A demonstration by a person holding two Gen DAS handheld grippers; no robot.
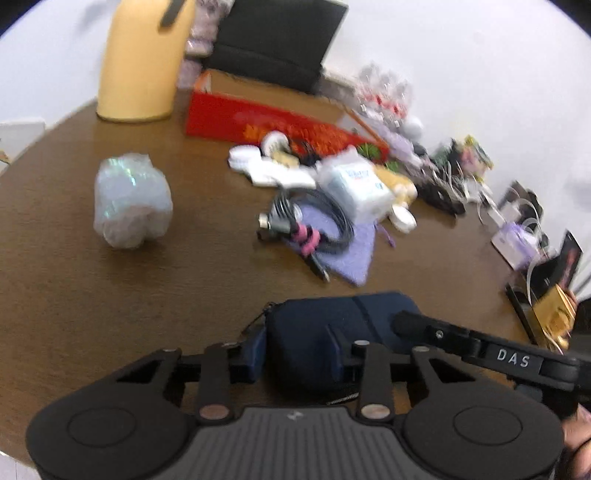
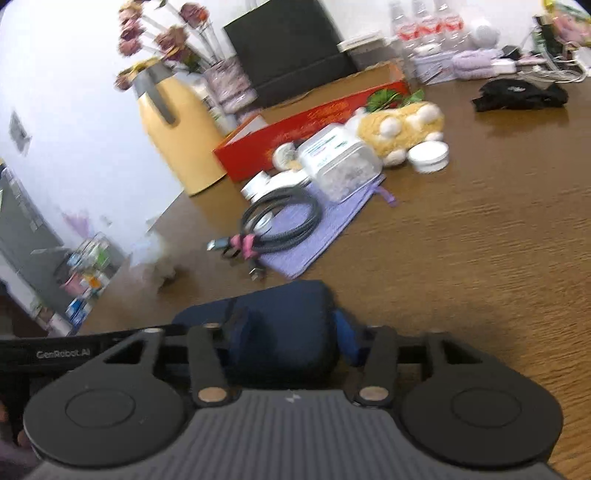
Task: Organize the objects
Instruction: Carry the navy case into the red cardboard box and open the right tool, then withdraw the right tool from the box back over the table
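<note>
A navy blue zip pouch (image 1: 332, 325) sits low over the brown table (image 1: 184, 295), gripped from both sides. My left gripper (image 1: 295, 350) is shut on one end of it. My right gripper (image 2: 288, 339) is shut on the other end (image 2: 280, 314); its black arm shows in the left wrist view (image 1: 480, 347). Farther out lie a coiled black cable with pink ties (image 1: 306, 218) (image 2: 280, 221) on a purple cloth (image 2: 325, 229), a tissue pack (image 1: 362, 184) (image 2: 340, 162) and a yellow plush toy (image 2: 402, 125).
A clear plastic bag (image 1: 131, 199) lies at the left. A yellow thermos (image 1: 144, 59) (image 2: 177, 136), a red box (image 1: 266, 122) (image 2: 306, 133) and a black box (image 1: 277, 40) stand at the back. White round tins (image 2: 428, 155), bottles (image 2: 424, 26) and black fabric (image 2: 521, 96) lie around.
</note>
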